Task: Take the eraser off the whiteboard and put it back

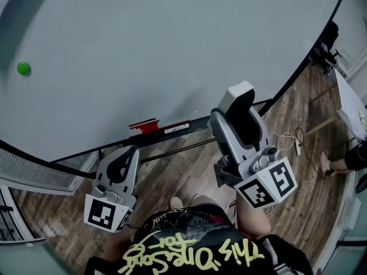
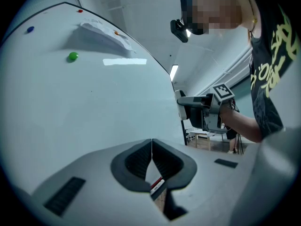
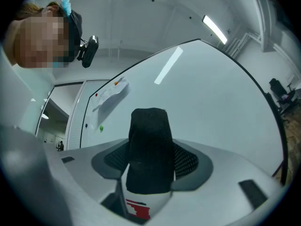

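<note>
The left claw (image 2: 151,145) is clenched on nothing, low and back from the whiteboard (image 1: 143,39). The right claw (image 3: 150,163) grasps the eraser (image 3: 149,140), held off the board. Its long axis runs out along the jaws toward the board just ahead, so the right claw is the nearer one.

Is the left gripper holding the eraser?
No: the left gripper has its jaws shut on nothing, while the eraser is clamped in the right gripper.
</note>
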The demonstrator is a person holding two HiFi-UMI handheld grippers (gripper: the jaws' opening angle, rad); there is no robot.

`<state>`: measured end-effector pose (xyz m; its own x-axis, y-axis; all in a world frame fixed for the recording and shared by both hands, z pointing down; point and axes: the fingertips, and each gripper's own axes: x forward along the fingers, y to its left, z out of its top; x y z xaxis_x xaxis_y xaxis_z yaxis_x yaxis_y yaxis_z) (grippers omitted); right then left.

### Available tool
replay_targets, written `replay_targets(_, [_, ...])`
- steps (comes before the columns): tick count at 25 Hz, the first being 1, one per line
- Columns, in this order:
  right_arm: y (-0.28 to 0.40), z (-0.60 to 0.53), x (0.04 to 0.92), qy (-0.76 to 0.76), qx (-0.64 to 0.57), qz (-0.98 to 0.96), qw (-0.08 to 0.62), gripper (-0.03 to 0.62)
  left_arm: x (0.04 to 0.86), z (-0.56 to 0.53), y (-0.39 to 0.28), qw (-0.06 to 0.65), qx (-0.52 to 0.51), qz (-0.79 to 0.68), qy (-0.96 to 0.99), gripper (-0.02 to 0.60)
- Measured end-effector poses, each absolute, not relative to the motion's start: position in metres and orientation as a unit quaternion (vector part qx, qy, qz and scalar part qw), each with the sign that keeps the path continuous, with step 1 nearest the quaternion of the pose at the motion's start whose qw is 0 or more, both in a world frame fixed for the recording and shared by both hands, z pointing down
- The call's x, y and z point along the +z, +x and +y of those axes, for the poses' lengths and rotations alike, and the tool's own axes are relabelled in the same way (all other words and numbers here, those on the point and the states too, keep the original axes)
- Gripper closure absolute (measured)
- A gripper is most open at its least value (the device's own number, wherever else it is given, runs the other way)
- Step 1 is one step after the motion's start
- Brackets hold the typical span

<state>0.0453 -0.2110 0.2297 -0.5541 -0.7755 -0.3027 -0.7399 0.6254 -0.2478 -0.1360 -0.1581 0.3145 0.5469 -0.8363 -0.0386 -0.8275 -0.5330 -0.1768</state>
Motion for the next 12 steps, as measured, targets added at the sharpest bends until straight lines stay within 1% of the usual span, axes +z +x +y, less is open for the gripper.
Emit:
replay_targets(3, [0.0455, -0.2083, 0.2315, -0.431, -0.048, 0.88, 0.196, 0.336, 0.3148, -0.1577, -0.1367, 0.077, -0.023, 0.479, -0.874, 0.571])
replay_targets(6, [0.0462, -0.2052, 0.2311, -0.432, -0.049, 0.878, 0.201, 0.336, 0.3142, -0.1581, -0.1402, 0.087, -0.027, 0.48, -0.873, 0.571])
replay_targets(12, [0.0471, -0.204, 0.2351, -0.432, -0.052, 0.878, 0.199, 0.336, 0.3174, -0.1611, -0.1441, 0.084, -0.029, 0.485, -0.87, 0.571])
